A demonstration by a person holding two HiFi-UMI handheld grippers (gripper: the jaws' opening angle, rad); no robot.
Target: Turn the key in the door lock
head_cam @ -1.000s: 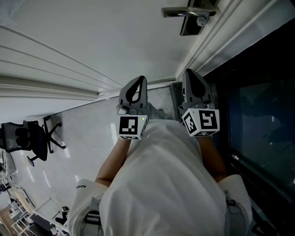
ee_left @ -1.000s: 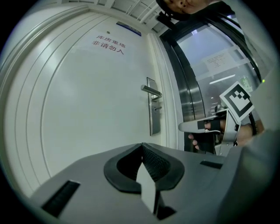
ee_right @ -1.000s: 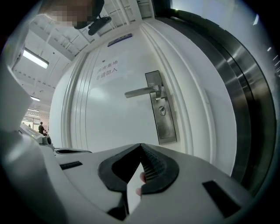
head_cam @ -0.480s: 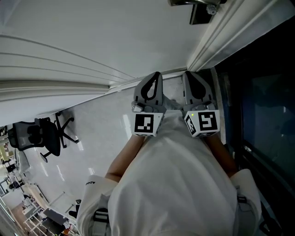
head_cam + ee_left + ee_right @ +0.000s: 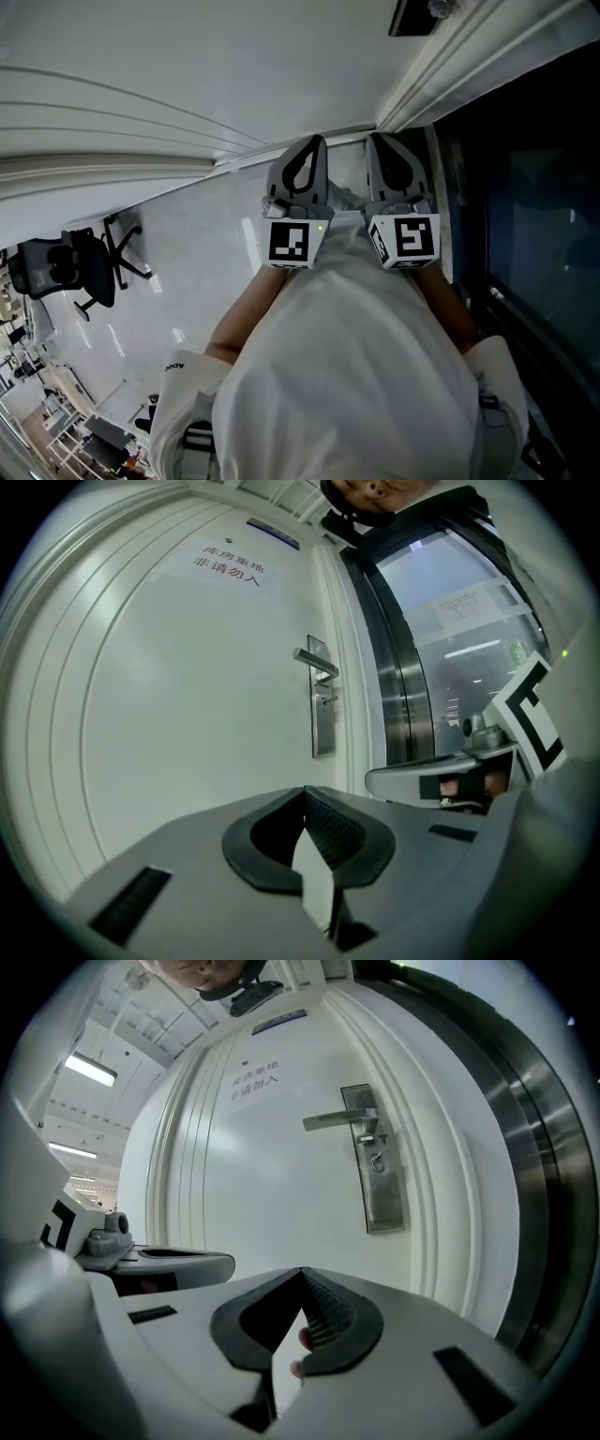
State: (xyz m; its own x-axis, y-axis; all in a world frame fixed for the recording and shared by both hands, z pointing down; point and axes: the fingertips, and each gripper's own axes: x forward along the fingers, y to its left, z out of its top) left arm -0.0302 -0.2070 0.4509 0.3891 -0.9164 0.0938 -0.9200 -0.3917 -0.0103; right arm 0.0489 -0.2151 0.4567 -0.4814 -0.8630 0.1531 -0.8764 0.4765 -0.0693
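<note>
The left gripper [image 5: 303, 794] and right gripper [image 5: 302, 1272], jaws together and empty, face the door [image 5: 281, 1194] from well back, fitting either approach or retreat. The key [image 5: 377, 1161] sits in the lock plate [image 5: 384, 1202] below the handle [image 5: 337, 1119], near the door's right edge.

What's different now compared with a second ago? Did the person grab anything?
The left hand-held gripper and right hand-held gripper have drawn closer together. The head view shifted, so the door handle slid off its top edge, leaving only the lock plate showing there. Nothing was grabbed or let go. Both stay shut, side by side, short of the white door.
</note>
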